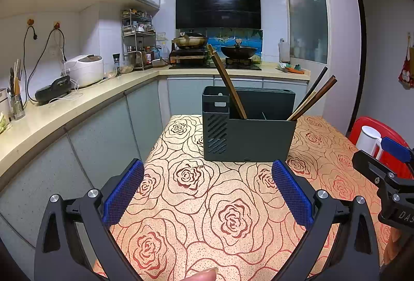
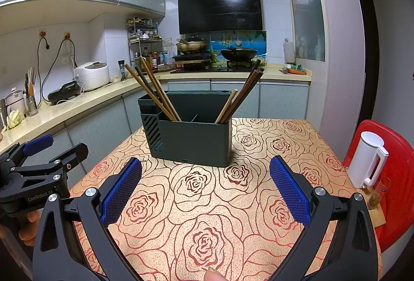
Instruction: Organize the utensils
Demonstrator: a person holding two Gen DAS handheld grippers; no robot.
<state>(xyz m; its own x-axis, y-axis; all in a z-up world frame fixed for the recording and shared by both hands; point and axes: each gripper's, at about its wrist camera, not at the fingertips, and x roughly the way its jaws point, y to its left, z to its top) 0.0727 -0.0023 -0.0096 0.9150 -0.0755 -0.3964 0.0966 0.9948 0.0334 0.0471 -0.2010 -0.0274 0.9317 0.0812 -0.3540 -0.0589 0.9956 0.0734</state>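
Chopsticks (image 2: 155, 92) in holder (image 2: 191, 136), claws apparently empty

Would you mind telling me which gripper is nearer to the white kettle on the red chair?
Right. The right gripper hovers open over the table with the white kettle just off its right side; the left gripper, also open, sits farther left, beyond the right one.

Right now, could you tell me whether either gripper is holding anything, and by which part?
Nothing is held: the left gripper and right gripper both stand open above the rose-patterned tablecloth.
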